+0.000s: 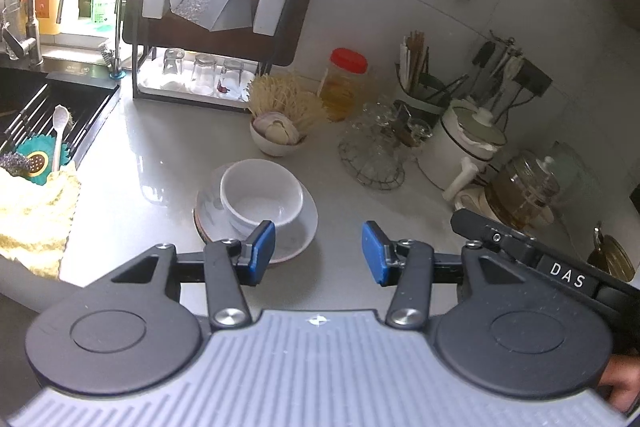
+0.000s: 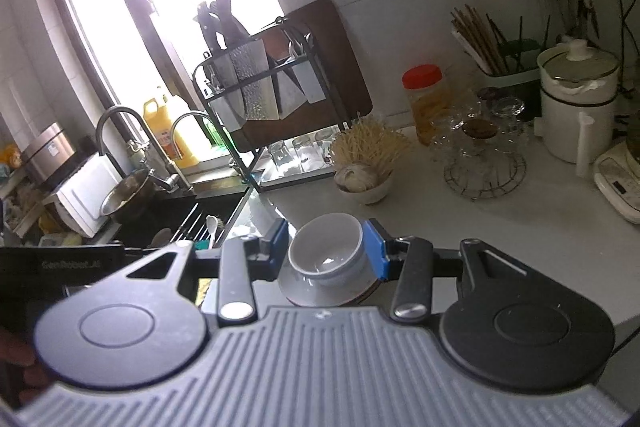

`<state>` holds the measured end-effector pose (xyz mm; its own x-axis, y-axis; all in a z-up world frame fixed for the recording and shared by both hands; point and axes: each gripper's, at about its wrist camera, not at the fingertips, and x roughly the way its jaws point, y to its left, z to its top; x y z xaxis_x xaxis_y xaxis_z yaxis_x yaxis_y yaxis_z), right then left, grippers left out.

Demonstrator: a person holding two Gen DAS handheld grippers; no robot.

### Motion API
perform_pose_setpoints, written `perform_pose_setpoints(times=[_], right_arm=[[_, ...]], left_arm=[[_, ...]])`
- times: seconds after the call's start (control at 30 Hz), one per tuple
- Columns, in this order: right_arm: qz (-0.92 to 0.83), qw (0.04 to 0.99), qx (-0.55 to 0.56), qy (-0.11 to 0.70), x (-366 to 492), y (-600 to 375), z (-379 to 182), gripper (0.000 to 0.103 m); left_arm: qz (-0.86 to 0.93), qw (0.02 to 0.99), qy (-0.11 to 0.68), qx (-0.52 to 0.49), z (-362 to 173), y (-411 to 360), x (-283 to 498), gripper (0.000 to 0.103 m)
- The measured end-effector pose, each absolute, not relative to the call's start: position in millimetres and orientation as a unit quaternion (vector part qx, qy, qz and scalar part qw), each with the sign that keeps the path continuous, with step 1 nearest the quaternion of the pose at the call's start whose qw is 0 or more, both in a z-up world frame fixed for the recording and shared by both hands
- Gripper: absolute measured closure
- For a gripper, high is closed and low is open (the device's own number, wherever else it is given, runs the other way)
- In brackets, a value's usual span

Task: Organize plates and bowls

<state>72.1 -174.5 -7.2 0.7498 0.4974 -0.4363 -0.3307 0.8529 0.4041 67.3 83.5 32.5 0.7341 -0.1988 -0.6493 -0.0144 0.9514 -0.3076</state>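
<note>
A white bowl [image 1: 262, 195] sits on a white plate [image 1: 297, 235] with a darker plate edge under it, on the grey counter. In the right wrist view the same bowl [image 2: 328, 251] and plate [image 2: 304, 287] lie between the blue pads. My left gripper [image 1: 319, 253] is open above the counter, just right of the plate, its left pad in front of the bowl's rim. My right gripper [image 2: 326, 249] is open around the bowl; its right pad looks close to the bowl's side, contact unclear.
A dish rack [image 1: 208, 27] with glasses stands behind. A small bowl of garlic [image 1: 278, 137], a brush, a jar [image 1: 344, 83], a wire glass holder [image 1: 372, 155] and a white pot [image 1: 464, 143] crowd the back right. The sink [image 1: 48, 115] lies left, with a yellow cloth.
</note>
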Motion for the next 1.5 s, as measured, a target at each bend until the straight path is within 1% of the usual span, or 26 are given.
perform_pose_setpoints(times=[0.23, 0.4, 0.6, 0.8, 0.9, 0.97, 1.0, 1.07, 1.13, 1.4, 1.43, 1.47, 1.5], right_arm=[[0.222, 0.926, 0.145, 0.269, 38, -179, -14, 0.057], [0.226, 0.923, 0.152, 0.273, 20, -183, -20, 0.057], [0.220, 0.922, 0.155, 0.279, 7, -189, -25, 0.057], [0.212, 0.922, 0.150, 0.289, 3, -192, -29, 0.057], [0.208, 0.923, 0.145, 0.290, 3, -194, -29, 0.057], [0.209, 0.924, 0.142, 0.287, 2, -196, -28, 0.040], [0.209, 0.925, 0.140, 0.285, 1, -196, -28, 0.038], [0.212, 0.926, 0.131, 0.284, 0, -196, -27, 0.037], [0.214, 0.926, 0.125, 0.284, -1, -197, -26, 0.037], [0.212, 0.928, 0.113, 0.285, -3, -199, -24, 0.037], [0.212, 0.928, 0.112, 0.285, -2, -200, -24, 0.034], [0.212, 0.928, 0.112, 0.285, -2, -200, -24, 0.027], [0.211, 0.929, 0.111, 0.283, -2, -200, -23, 0.024]], left_arm=[[-0.054, 0.922, 0.359, -0.134, 31, 70, 36, 0.047], [-0.045, 0.926, 0.354, -0.128, 30, 66, 15, 0.041], [-0.031, 0.927, 0.353, -0.126, 30, 67, -4, 0.040], [-0.020, 0.929, 0.350, -0.119, 29, 64, -13, 0.034], [-0.015, 0.928, 0.352, -0.118, 28, 60, -14, 0.029], [-0.018, 0.928, 0.355, -0.114, 28, 57, -15, 0.023], [-0.020, 0.928, 0.355, -0.112, 29, 55, -15, 0.022], [-0.015, 0.930, 0.351, -0.106, 32, 53, -18, 0.014], [-0.009, 0.933, 0.347, -0.094, 35, 50, -20, 0.011], [0.015, 0.933, 0.352, -0.066, 35, 40, -28, 0.006], [0.017, 0.933, 0.353, -0.066, 35, 40, -28, 0.006], [0.019, 0.933, 0.353, -0.068, 35, 40, -29, 0.006], [0.020, 0.933, 0.354, -0.069, 35, 41, -29, 0.006]])
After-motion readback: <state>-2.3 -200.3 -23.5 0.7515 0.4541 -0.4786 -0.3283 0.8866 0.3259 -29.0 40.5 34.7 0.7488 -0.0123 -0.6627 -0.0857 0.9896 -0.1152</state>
